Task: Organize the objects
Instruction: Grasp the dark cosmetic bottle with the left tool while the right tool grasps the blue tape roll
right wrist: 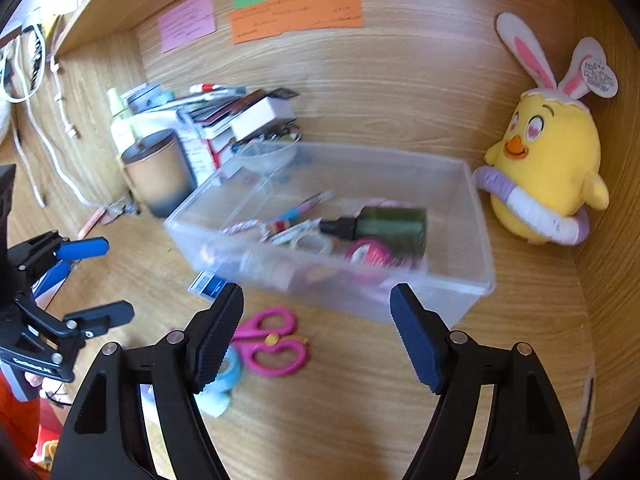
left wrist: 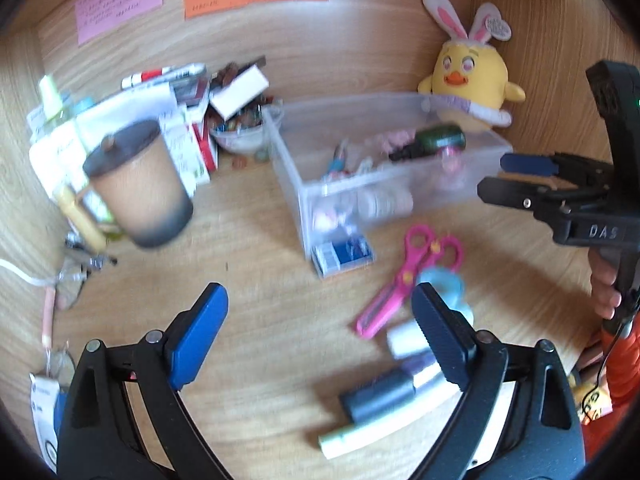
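Note:
A clear plastic bin sits on the wooden desk and holds a dark green bottle, tape rolls and small items. In front of it lie pink scissors, a light blue tape roll, a blue box and several tubes. My left gripper is open and empty above the desk, near the tubes. My right gripper is open and empty in front of the bin, and shows at the right of the left wrist view.
A brown lidded mug and a stack of boxes and papers stand at the left. A yellow chick plush sits in the right corner. Sticky notes are on the back wall.

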A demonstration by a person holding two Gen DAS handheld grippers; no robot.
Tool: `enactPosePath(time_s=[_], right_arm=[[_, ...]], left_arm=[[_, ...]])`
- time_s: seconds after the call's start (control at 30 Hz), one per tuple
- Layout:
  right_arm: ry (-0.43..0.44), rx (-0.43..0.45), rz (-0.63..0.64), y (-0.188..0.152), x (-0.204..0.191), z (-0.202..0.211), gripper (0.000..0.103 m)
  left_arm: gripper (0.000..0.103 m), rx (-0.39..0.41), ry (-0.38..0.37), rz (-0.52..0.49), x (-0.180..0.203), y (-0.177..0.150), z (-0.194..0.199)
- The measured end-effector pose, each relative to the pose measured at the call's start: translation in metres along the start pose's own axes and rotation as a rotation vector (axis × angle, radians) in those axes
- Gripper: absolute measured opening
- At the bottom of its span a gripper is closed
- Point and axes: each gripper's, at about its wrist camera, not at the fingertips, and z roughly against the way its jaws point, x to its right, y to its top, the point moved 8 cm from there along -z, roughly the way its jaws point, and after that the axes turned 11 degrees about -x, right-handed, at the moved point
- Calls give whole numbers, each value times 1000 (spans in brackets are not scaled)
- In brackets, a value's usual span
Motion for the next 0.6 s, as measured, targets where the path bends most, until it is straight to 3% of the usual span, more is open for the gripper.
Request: enactPosePath(time_s=[0.23, 0.6], right_arm=[[43, -55, 41, -29, -30, -15, 73], [125, -152, 58, -48, -63, -44, 73]], left_arm=[[94, -84, -60, 0, 12, -40, -14], [94, -147, -167, 33, 25, -57, -28]])
